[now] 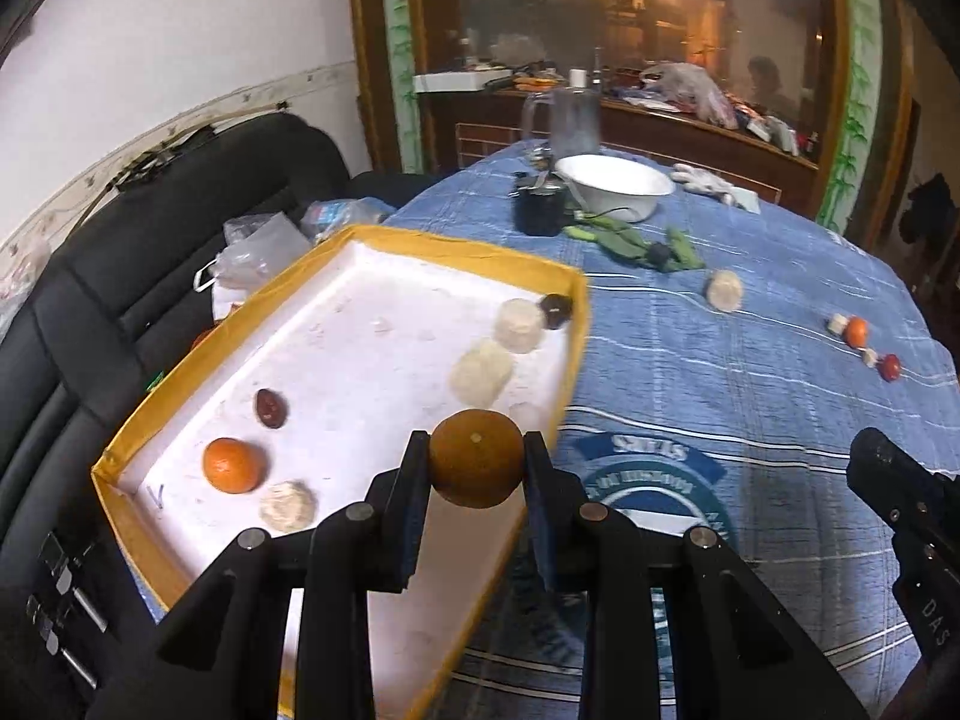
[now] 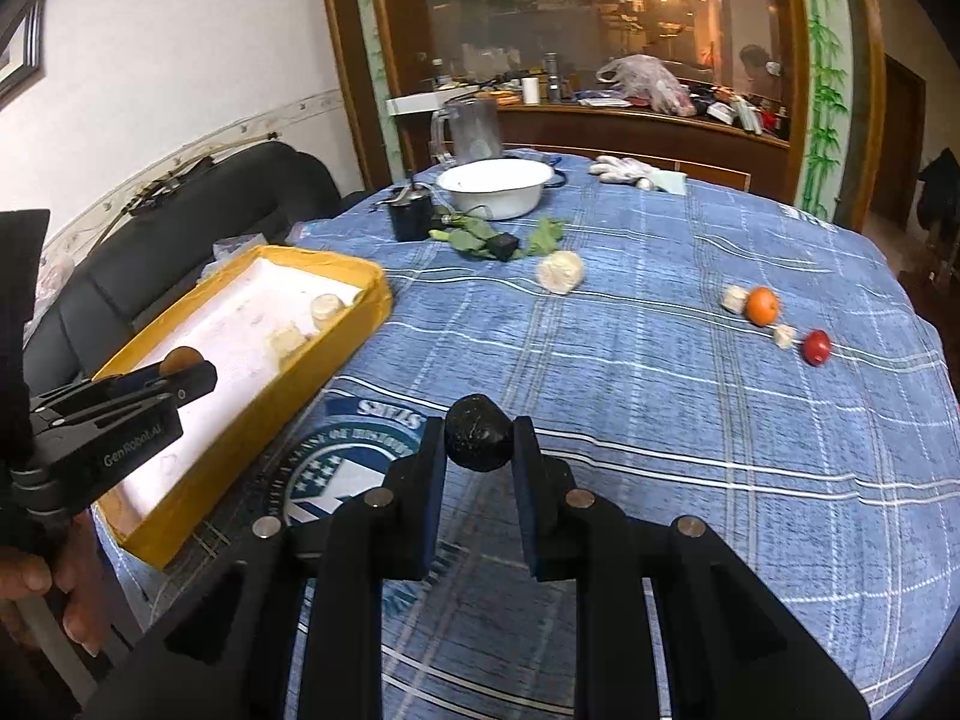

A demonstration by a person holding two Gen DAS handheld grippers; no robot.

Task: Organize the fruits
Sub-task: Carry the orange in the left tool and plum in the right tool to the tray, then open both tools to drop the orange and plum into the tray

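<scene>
Two fruits are in hand. From the left wrist, the left gripper (image 1: pixel 477 462) pinches a dull orange (image 1: pixel 476 457) squarely between its jaws, above the near right edge of the yellow tray (image 1: pixel 354 234); best carry it further inside before letting go. From the right wrist, the right gripper (image 2: pixel 478 441) clamps a dark fruit (image 2: pixel 478 440) at its jaw tips, over the desk (image 2: pixel 690 420) beside the tray.

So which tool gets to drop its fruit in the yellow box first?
Probably the left tool: its orange hangs at the yellow box edge, while the right tool holds its dark fruit over the tablecloth.
</scene>
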